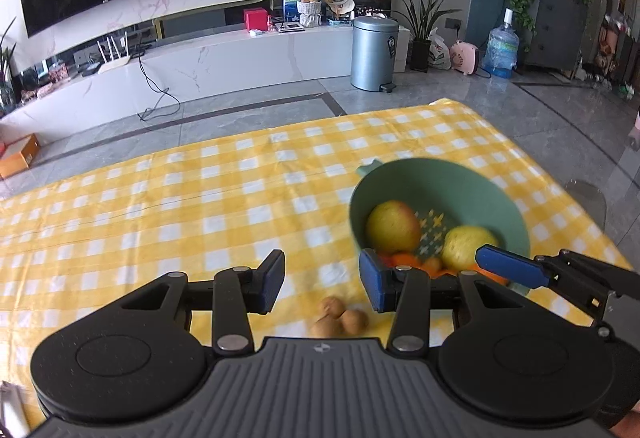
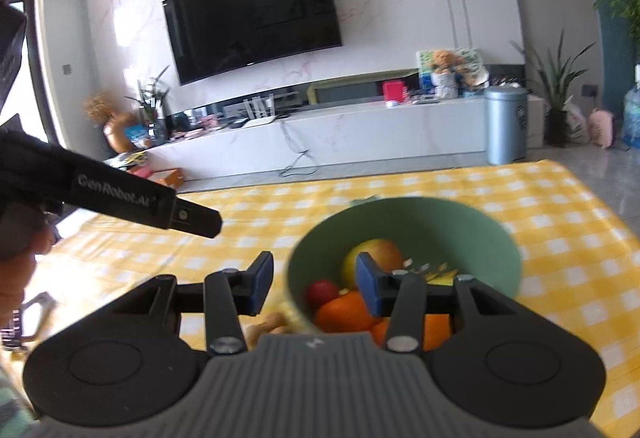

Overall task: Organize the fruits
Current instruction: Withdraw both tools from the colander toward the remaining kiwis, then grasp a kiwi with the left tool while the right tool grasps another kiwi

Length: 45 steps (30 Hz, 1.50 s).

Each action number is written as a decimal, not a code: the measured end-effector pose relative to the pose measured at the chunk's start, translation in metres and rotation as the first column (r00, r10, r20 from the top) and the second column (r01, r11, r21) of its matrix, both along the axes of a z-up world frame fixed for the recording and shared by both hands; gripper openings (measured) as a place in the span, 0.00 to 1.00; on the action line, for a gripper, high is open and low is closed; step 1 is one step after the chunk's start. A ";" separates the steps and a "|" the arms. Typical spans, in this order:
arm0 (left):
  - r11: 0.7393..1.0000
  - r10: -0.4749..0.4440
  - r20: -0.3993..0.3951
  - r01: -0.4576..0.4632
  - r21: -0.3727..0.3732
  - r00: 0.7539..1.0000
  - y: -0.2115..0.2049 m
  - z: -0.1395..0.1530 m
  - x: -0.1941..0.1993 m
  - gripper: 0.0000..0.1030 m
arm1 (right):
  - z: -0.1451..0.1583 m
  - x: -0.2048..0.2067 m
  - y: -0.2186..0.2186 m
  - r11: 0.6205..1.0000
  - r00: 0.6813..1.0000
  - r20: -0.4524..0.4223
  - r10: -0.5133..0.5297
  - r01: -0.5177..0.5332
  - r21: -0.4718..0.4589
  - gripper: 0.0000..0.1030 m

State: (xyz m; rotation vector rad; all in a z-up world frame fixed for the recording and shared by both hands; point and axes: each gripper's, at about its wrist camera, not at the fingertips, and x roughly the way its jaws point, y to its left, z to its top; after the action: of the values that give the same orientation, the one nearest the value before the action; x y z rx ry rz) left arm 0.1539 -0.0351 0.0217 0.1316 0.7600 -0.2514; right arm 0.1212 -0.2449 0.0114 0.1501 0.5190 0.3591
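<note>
Left wrist view: the left gripper hangs released above small brown fruits — beside the green bowl. Right gripper is released too, straddling the bowl's near rim.

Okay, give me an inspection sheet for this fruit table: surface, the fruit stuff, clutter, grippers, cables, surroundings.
Surface: yellow checked tablecloth, flat.
Job's things: green colander bowl holds two yellow-red apples, oranges and a small red fruit; three small brown fruits lie on the cloth beside it.
Clutter: nothing seen.
Grippers: left gripper open above the brown fruits; right gripper open, straddling the bowl's near rim.
Cables: black cable on the floor by the TV console.
Surroundings: wall TV, metal bin, water jug.
</note>
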 end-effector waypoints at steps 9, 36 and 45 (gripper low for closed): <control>0.999 -0.035 -0.038 0.036 0.024 0.999 0.017 -0.027 -0.017 0.50 | -0.015 -0.008 0.034 0.992 0.991 -0.092 0.102 -0.107 -0.059 0.42; 0.978 -0.015 -0.170 -0.020 -0.207 0.985 0.050 -0.101 0.014 0.47 | -0.057 0.028 0.053 0.985 0.958 -0.287 -0.020 -0.032 -0.172 0.33; 0.959 -0.021 -0.225 -0.044 -0.281 0.974 0.046 -0.118 0.028 0.47 | -0.065 0.037 0.053 0.986 0.949 -0.313 -0.047 -0.006 -0.168 0.33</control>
State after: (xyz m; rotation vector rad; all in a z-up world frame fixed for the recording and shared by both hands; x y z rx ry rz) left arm 0.1823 0.0111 -0.0965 -0.1783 0.9414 -0.3662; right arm 0.1582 -0.1915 -0.0536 0.0500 0.8617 0.2704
